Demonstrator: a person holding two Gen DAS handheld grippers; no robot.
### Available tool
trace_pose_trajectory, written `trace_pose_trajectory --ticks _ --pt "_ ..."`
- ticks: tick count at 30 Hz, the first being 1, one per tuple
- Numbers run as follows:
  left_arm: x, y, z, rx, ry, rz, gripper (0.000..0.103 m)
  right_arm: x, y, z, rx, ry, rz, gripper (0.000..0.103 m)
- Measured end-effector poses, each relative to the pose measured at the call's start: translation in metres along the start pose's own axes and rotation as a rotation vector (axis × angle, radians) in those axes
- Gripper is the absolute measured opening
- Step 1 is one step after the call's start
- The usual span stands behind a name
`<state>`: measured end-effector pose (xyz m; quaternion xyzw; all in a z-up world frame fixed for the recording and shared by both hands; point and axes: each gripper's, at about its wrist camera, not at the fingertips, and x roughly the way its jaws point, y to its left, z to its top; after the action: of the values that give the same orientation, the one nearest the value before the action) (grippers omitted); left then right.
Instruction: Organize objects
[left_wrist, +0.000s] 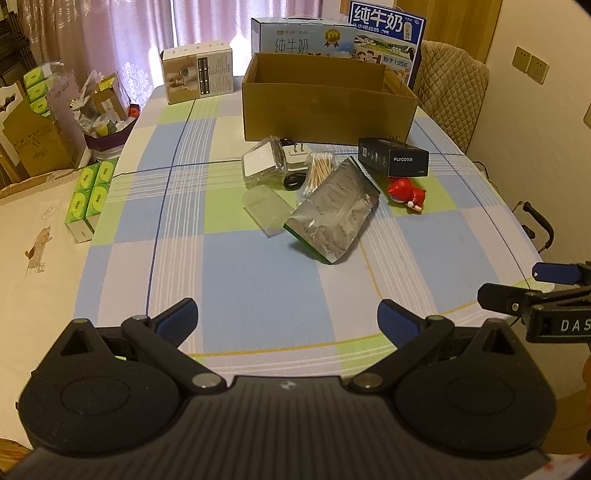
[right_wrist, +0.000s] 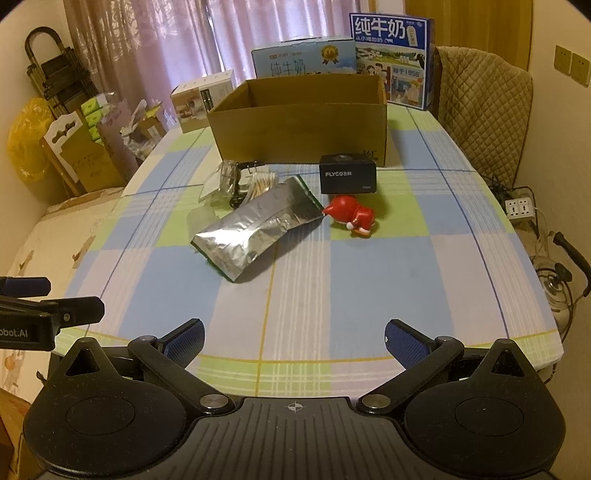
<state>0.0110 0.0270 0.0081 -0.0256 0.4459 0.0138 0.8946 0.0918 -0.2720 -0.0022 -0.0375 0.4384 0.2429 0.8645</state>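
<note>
Only right view shows floor power strip (right_wrist: 520, 207); both grippers (left_wrist: 287, 322) (right_wrist: 294, 340) spread wide, empty.

I saw an open, empty cardboard box (right_wrist: 295, 133) standing upright at the table's far side. Before it lay a crinkled silver pouch (right_wrist: 255, 230), a black FLYCO box (right_wrist: 347, 179), a red toy figure (right_wrist: 351, 216) on its side, and bagged cotton swabs (left_wrist: 319, 171).

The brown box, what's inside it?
The brown box is open on top. Only its bare inner walls show, and nothing sticks up above them. Its front wall hides the bottom from both cameras, so something flat could lie in there unseen.
</note>
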Motion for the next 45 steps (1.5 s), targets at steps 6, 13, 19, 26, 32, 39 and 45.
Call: trace_pose_trajectory --ticks 6,13,19,26,32,39,45 --pt "0.002 -0.001 -0.001 0.0 0.009 -0.004 0.102 0.002 -0.002 -0.004 0.012 0.007 -0.006 0.101" --pt "0.005 -0.001 -0.004 0.009 0.021 -0.012 0.102 0.002 -0.002 -0.009 0.027 0.014 -0.012 0.101" --pt "0.007 0.001 -0.005 0.012 0.031 -0.017 0.102 0.003 -0.002 -0.012 0.033 0.024 -0.018 0.101" --pt "0.015 0.003 -0.003 0.005 0.05 -0.018 0.102 0.009 -0.007 -0.009 0.04 0.042 -0.029 0.101" --pt "0.029 0.006 0.004 -0.014 0.067 -0.007 0.102 0.02 -0.018 0.002 0.06 0.054 -0.025 0.101" --pt "0.056 0.014 0.02 -0.059 0.103 0.018 0.102 0.039 -0.034 0.027 0.063 0.05 -0.003 0.101" --pt "0.084 0.017 0.043 -0.103 0.112 0.04 0.102 0.059 -0.058 0.05 0.094 0.061 0.01 0.101"
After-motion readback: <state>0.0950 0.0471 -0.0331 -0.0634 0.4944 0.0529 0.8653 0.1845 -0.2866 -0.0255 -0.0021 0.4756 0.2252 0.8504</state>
